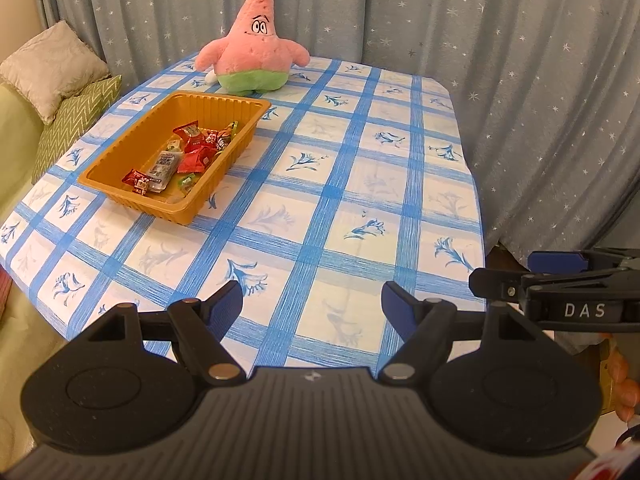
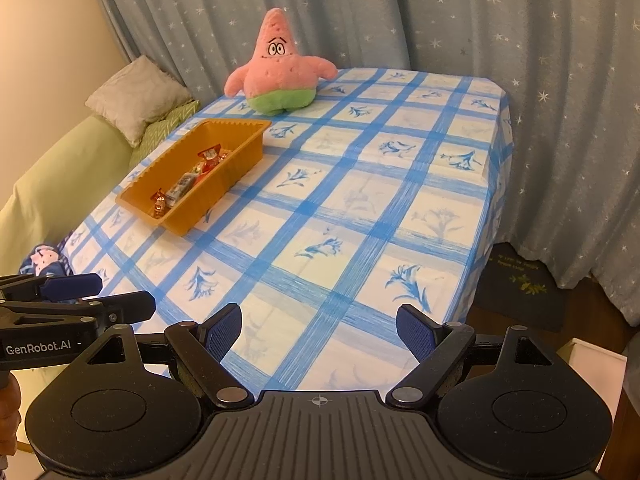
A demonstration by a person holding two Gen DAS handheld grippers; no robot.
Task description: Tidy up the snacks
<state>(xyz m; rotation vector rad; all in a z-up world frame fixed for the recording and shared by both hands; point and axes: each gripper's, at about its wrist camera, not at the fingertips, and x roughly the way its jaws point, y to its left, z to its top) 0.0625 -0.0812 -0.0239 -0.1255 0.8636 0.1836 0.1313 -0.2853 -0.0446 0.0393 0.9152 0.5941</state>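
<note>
An orange plastic tray (image 1: pixel 120 190) stands on the left part of the table and holds several wrapped snacks (image 1: pixel 188 152), mostly red packets. It also shows in the right wrist view (image 2: pixel 192 216), with the snacks (image 2: pixel 188 184) partly hidden by its wall. My left gripper (image 1: pixel 312 300) is open and empty above the table's near edge. My right gripper (image 2: pixel 318 326) is open and empty, also above the near edge. Each gripper shows in the other's view: the right one (image 1: pixel 560 280) at the right edge, the left one (image 2: pixel 80 292) at the left edge.
The table has a blue checked cloth (image 1: pixel 340 184). A pink star plush toy (image 1: pixel 252 48) sits at the far edge behind the tray. Starred curtains (image 1: pixel 520 60) hang behind and to the right. A sofa with cushions (image 1: pixel 52 68) stands at the left.
</note>
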